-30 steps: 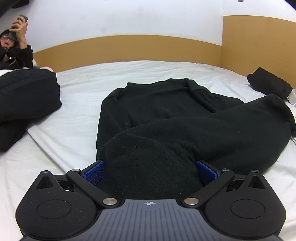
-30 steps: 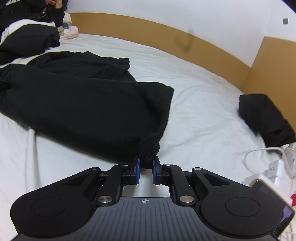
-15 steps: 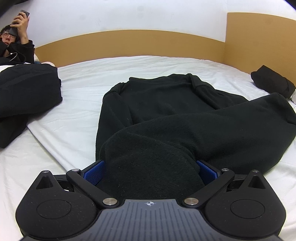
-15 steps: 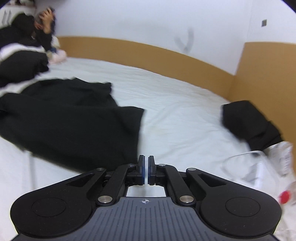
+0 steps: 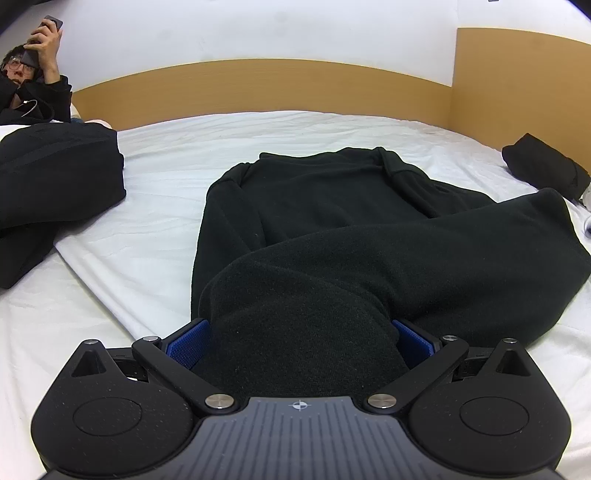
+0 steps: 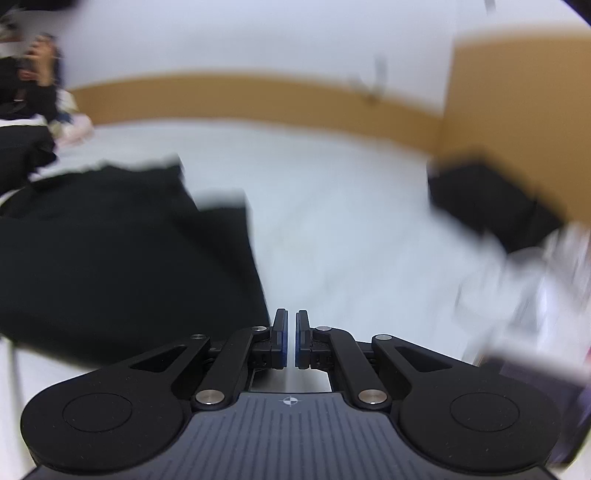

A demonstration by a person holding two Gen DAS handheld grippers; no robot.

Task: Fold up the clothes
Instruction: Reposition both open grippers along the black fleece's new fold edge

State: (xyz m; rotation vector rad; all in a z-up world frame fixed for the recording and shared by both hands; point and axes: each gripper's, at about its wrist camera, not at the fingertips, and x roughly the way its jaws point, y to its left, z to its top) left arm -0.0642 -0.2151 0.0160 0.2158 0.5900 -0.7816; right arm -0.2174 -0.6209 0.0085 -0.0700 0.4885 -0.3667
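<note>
The left hand-held gripper [image 5: 301,341] stood spread wide, its blue pads [image 5: 188,341] on either side of a thick bunched fold of the black fleece sweater [image 5: 332,229]; the fabric filled the gap between them, though whether the pads pressed it could not be told. The right hand-held gripper [image 6: 290,339] held nothing — its two fingers were nearly together with a thin slit of light between them, and the sweater's edge [image 6: 122,254] lay just to its left on the bed, apart from the fingertips.

Beyond the left gripper the sweater spread across the white bedsheet [image 5: 155,236], its lower part doubled over toward the right and its collar end lying farther off toward the headboard. To the left sat a dark folded pile [image 5: 55,177] on the sheet. To the right, near the bed's corner, lay a smaller black bundle [image 5: 543,170]; the right wrist view showed it too, heavily blurred. Farthest back ran the tan wooden headboard [image 5: 258,88] under a white wall, and at the far left a person in dark clothes [image 5: 33,92] held up a phone [image 5: 50,24].
</note>
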